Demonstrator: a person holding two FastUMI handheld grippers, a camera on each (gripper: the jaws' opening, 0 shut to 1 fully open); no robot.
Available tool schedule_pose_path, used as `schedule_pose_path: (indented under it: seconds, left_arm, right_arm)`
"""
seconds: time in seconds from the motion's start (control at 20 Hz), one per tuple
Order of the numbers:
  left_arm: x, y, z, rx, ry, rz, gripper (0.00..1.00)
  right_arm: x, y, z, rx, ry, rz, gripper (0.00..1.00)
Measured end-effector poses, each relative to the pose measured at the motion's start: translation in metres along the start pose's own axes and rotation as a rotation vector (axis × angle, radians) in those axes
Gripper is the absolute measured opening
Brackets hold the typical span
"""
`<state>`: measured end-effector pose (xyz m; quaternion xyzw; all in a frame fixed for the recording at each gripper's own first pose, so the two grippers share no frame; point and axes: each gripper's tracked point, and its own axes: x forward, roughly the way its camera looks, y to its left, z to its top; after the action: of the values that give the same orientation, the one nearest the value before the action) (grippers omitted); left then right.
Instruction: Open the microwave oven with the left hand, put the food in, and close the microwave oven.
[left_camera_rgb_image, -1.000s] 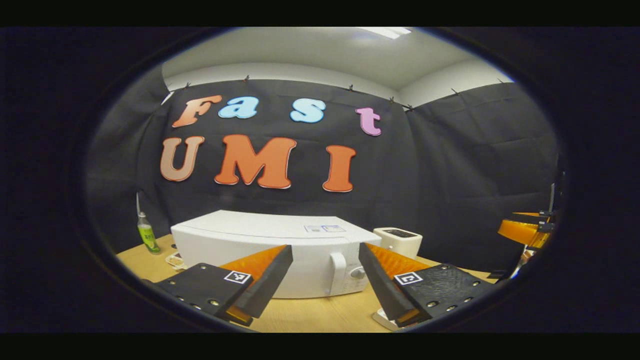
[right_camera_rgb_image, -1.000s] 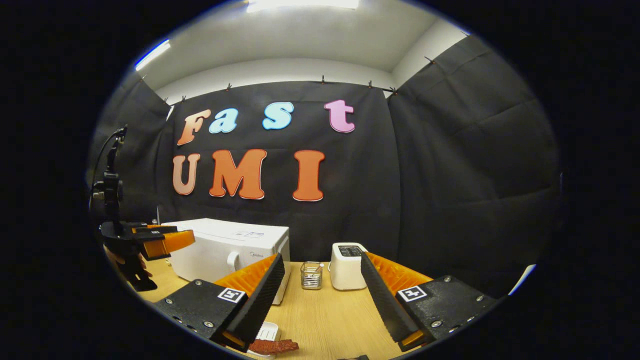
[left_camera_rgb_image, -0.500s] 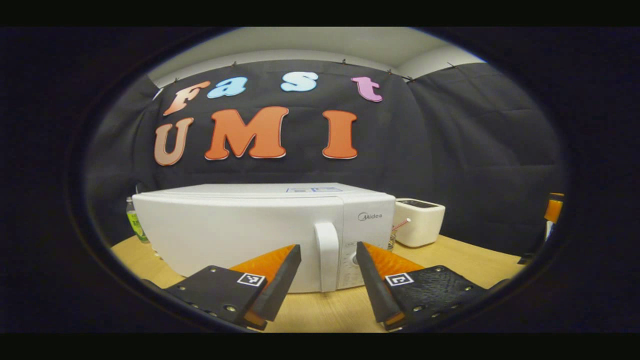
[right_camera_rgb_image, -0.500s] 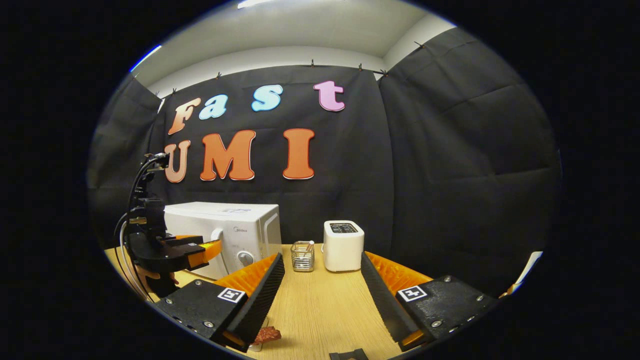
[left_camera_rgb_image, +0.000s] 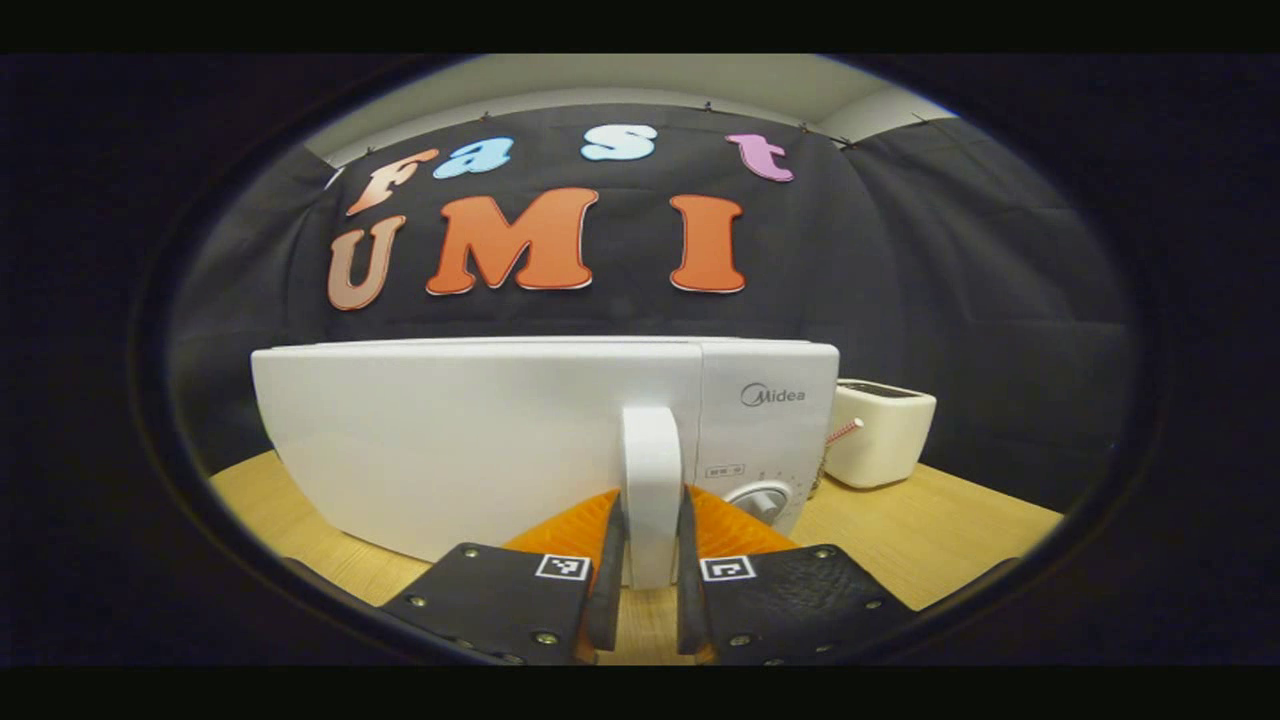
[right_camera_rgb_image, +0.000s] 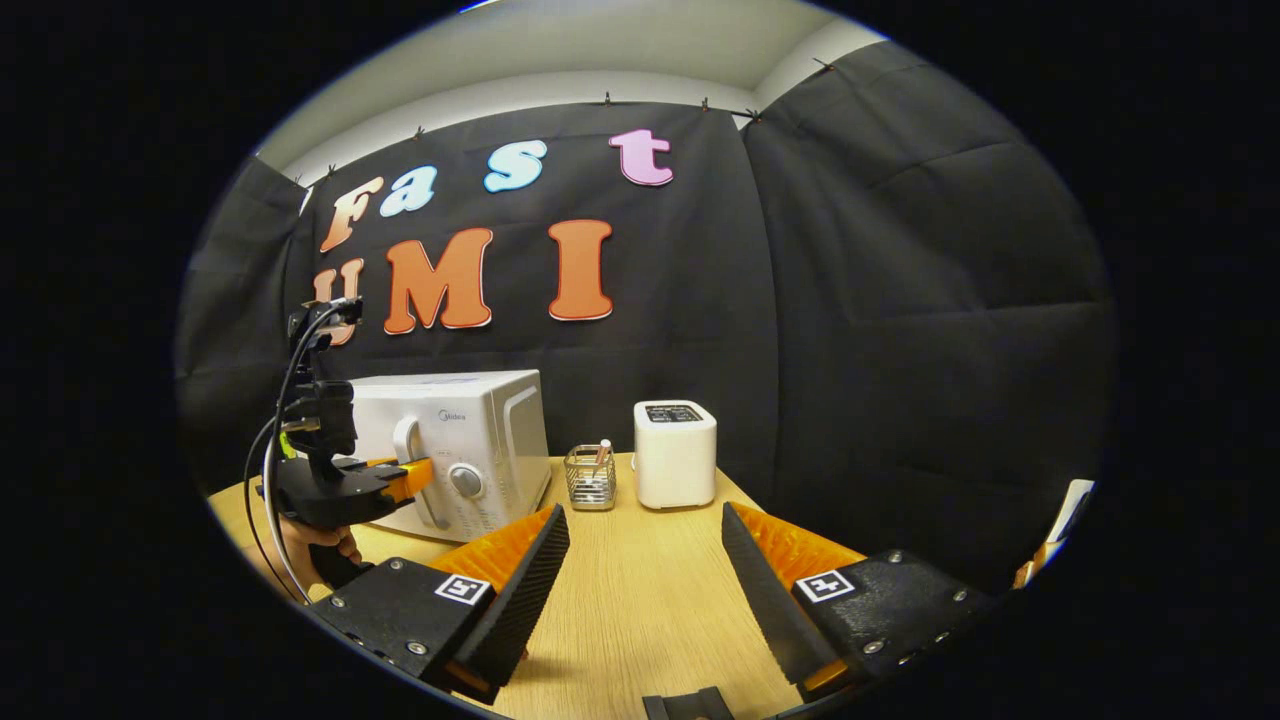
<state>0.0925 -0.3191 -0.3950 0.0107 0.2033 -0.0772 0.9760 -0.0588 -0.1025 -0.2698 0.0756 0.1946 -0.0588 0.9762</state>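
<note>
Here, left gripper (left_camera_rgb_image: 650, 590) set squarely at the microwave oven (left_camera_rgb_image: 470, 440), fingers (left_camera_rgb_image: 607, 580) drawn in on either side of the white door handle (left_camera_rgb_image: 651, 490) and seemingly pinching it near its lower end, though actual contact on both sides hard to confirm at that angle. Door closed, flush with the control panel; round dial (left_camera_rgb_image: 762, 500) just right of the handle. Oven stood on the wooden table (left_camera_rgb_image: 930, 520), with a white toaster (left_camera_rgb_image: 880, 430) near its right side. From the right gripper view, same oven (right_camera_rgb_image: 470, 440) seen at the left of the table (right_camera_rgb_image: 650, 600), left gripper (right_camera_rgb_image: 412, 476) held up against the handle (right_camera_rgb_image: 407, 450) by a hand (right_camera_rgb_image: 320, 545) below it, cables looping up behind. Wire holder (right_camera_rgb_image: 590, 477) stood between oven and toaster (right_camera_rgb_image: 675, 452), apart from both. Right gripper (right_camera_rgb_image: 640, 590) hung low over the bare tabletop, fingers (right_camera_rgb_image: 525, 585) spread wide, nothing between them. Small dark piece (right_camera_rgb_image: 685, 705) at the very bottom edge, too cut off to identify.
</note>
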Motion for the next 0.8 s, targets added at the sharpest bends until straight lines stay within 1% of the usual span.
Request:
schedule_pose_path:
  seconds: [0.1,0.2,0.25,0.35,0.45,0.55,0.6,0.7,0.75,0.8]
  left_arm:
    - [-0.001,-0.001,-0.001,-0.018,0.004,-0.008,0.19]
    - [-0.001,-0.003,-0.001,-0.027,0.008,-0.008,0.14]
    - [-0.004,-0.002,-0.001,-0.02,0.011,0.0,0.14]
    - [-0.004,-0.001,-0.001,-0.003,0.012,0.01,0.11]
    - [-0.006,-0.002,-0.002,-0.037,0.011,-0.003,0.17]
    - [-0.009,-0.003,-0.007,-0.049,0.029,-0.013,0.17]
    - [-0.01,-0.004,-0.004,-0.034,0.021,-0.017,0.14]
    - [-0.014,-0.004,-0.004,-0.021,0.011,-0.032,0.13]
    - [-0.016,-0.003,-0.005,-0.035,0.01,-0.04,0.16]
    - [-0.016,-0.003,-0.005,-0.059,0.007,-0.041,0.13]
  right_arm:
    - [0.0,0.0,-0.006,0.009,0.012,0.004,0.95]
    - [0.0,0.001,-0.014,0.017,0.03,0.003,0.95]
    - [-0.001,0.001,-0.015,0.019,0.036,0.001,0.95]
    - [-0.003,0.001,-0.018,0.022,0.043,0.001,0.95]
    - [-0.004,0.001,-0.021,0.026,0.049,0.001,0.95]
    - [-0.005,0.003,-0.026,0.026,0.06,0.004,0.95]
    - [-0.005,0.004,-0.031,0.019,0.073,0.012,0.95]
    - [-0.005,0.005,-0.04,0.004,0.093,0.016,0.95]
    - [-0.004,0.004,-0.044,0.001,0.105,0.012,0.95]
    - [-0.003,0.004,-0.048,-0.002,0.118,0.01,0.95]
